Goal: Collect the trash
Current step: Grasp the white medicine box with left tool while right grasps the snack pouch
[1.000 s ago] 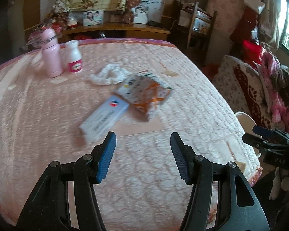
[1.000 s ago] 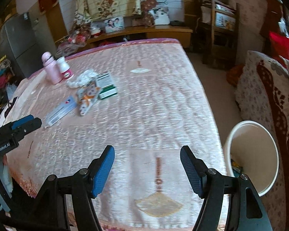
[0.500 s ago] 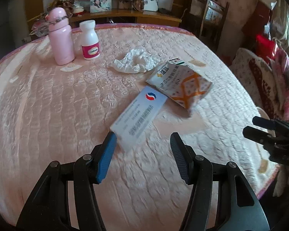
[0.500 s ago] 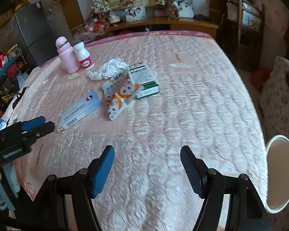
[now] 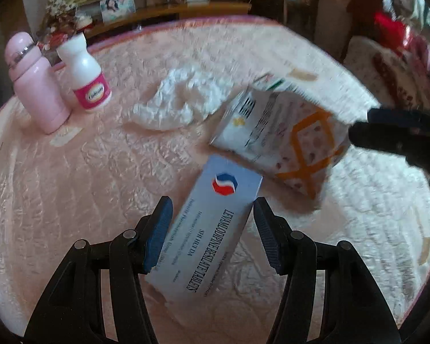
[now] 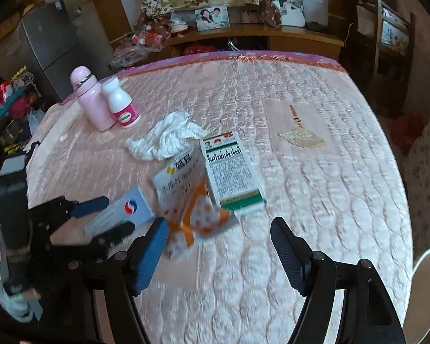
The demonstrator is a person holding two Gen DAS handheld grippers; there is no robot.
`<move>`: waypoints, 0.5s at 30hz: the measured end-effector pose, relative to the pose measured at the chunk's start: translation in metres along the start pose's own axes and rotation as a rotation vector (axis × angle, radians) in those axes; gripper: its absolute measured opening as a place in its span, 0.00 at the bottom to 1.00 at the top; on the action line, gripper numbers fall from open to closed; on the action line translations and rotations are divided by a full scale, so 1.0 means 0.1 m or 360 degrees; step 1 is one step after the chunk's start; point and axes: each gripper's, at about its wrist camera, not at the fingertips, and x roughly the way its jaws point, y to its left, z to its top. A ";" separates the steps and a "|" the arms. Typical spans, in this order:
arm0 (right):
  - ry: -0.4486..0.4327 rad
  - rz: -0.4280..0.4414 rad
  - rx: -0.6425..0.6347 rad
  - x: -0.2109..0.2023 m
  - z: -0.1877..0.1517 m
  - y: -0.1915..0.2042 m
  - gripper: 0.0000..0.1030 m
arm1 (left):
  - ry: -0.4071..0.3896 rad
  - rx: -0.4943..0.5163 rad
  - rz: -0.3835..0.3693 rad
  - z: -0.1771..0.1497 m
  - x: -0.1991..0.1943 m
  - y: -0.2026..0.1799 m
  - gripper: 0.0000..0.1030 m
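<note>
Both hands have come forward over the bed [image 6: 315,172] since a second ago, so the trash that lay far off is now close under the tongs. Left tongs [image 5: 210,229] hang released, jaws apart on either side of the tablet box [image 5: 212,235], which lies flat on the quilt between the pads [image 5: 157,235] without being pinched. Right tongs [image 6: 219,253] are empty and widening, with bare quilt between the jaws; the left pad sits just beside the snack bag [image 6: 186,200]. That bag leans against the tablet box on one side and the green-striped box [image 6: 232,172] on the other. Just beyond them lies a crumpled tissue [image 6: 164,139]. Farther off, near the bed's left edge, a pink flask [image 6: 90,100] and a white pill bottle [image 6: 120,103] stand upright, touching. A pale bin [image 6: 425,286] shows at the lower right, off the bed.
</note>
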 end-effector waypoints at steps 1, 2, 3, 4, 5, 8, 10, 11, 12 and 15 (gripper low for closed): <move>0.0004 0.0009 -0.0003 0.04 0.03 0.01 0.70 | 0.0046 -0.0009 0.0018 -0.01 0.05 0.02 0.55; 0.0004 0.0019 -0.0012 0.08 0.05 0.03 0.69 | 0.0038 -0.0032 0.0000 -0.03 0.05 0.05 0.54; 0.0002 0.0020 -0.0028 0.13 0.07 0.05 0.66 | 0.0034 -0.0062 -0.0009 -0.05 0.04 0.11 0.54; 0.0009 0.0018 -0.0045 0.18 0.08 0.08 0.48 | 0.0043 -0.0085 0.0007 -0.09 0.03 0.16 0.52; 0.0033 0.0019 -0.0051 0.23 0.09 0.10 0.34 | 0.0044 -0.0111 0.0021 -0.12 0.00 0.23 0.50; 0.0067 0.0118 0.0007 0.30 0.06 0.09 0.33 | 0.0063 -0.0253 0.0010 -0.26 -0.09 0.51 0.48; 0.0108 0.0248 0.0085 0.29 0.00 0.05 0.29 | 0.0065 -0.0337 -0.0002 -0.38 -0.18 0.69 0.48; 0.0113 0.0276 0.0100 0.28 -0.03 0.04 0.28 | 0.0063 -0.0354 0.0005 -0.42 -0.21 0.73 0.48; 0.0123 0.0298 0.0106 0.26 -0.06 0.03 0.28 | 0.0060 -0.0370 0.0018 -0.47 -0.25 0.77 0.48; 0.0199 0.0424 0.0180 0.25 -0.15 -0.02 0.27 | 0.0055 -0.0405 0.0029 -0.58 -0.32 0.82 0.48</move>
